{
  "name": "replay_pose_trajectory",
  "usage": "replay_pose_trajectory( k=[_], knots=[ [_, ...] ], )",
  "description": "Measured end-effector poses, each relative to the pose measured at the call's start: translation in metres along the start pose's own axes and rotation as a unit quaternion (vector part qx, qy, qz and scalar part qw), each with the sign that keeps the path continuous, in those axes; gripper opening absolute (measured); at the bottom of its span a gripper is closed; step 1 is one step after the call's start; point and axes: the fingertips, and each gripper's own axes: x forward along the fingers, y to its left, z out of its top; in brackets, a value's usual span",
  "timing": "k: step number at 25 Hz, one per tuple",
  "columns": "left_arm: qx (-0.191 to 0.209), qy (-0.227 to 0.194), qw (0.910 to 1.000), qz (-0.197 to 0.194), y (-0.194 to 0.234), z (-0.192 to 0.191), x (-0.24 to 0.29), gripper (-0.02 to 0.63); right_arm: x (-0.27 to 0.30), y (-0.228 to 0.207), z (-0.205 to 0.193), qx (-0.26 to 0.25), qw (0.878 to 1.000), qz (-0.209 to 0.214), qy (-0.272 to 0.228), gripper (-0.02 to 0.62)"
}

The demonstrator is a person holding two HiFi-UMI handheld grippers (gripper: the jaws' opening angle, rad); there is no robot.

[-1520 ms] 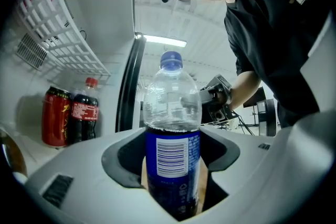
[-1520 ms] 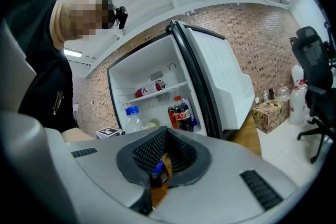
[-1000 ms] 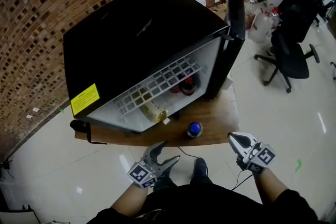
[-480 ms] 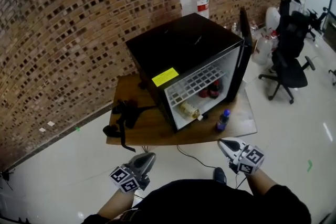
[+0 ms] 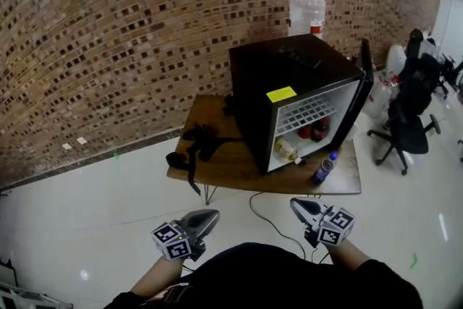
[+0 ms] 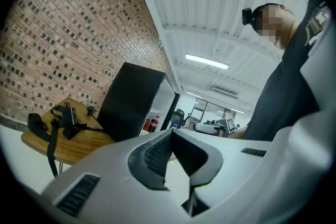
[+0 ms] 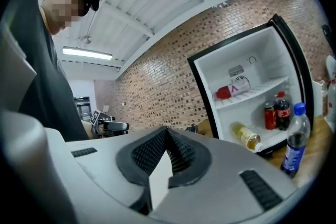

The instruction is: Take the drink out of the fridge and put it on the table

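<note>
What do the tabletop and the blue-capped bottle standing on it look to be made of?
Tabletop: likely wood or wood veneer; warm brown with faint grain and a slight sheen.
Blue-capped bottle: probably clear plastic; see-through neck, dark blue label, moulded-looking cap. Glass can't be ruled out.

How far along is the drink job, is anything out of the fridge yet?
Done, it seems: a blue-capped bottle stands on the table before the open fridge. In hand: nothing; the left gripper and right gripper are shut, empty, off the table. Left: perhaps only shutting the fridge door.
</note>
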Motion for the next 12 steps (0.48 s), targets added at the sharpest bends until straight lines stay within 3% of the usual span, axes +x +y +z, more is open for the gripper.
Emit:
replay_pose_trajectory(
  k=[7, 12],
  knots=[
    [-0.021, -0.034, 0.9971, 0.065, -0.062, -0.030, 0.021, 0.002, -0.045, 0.006, -0.018, -0.025, 0.996, 0.082, 0.037, -0.003],
    [0.002, -0.027, 0.9971, 0.071, -0.087, -0.045, 0.017, 0.002, -0.064, 0.020, -0.033, -0.011, 0.995, 0.091, 0.038, -0.003]
  ],
)
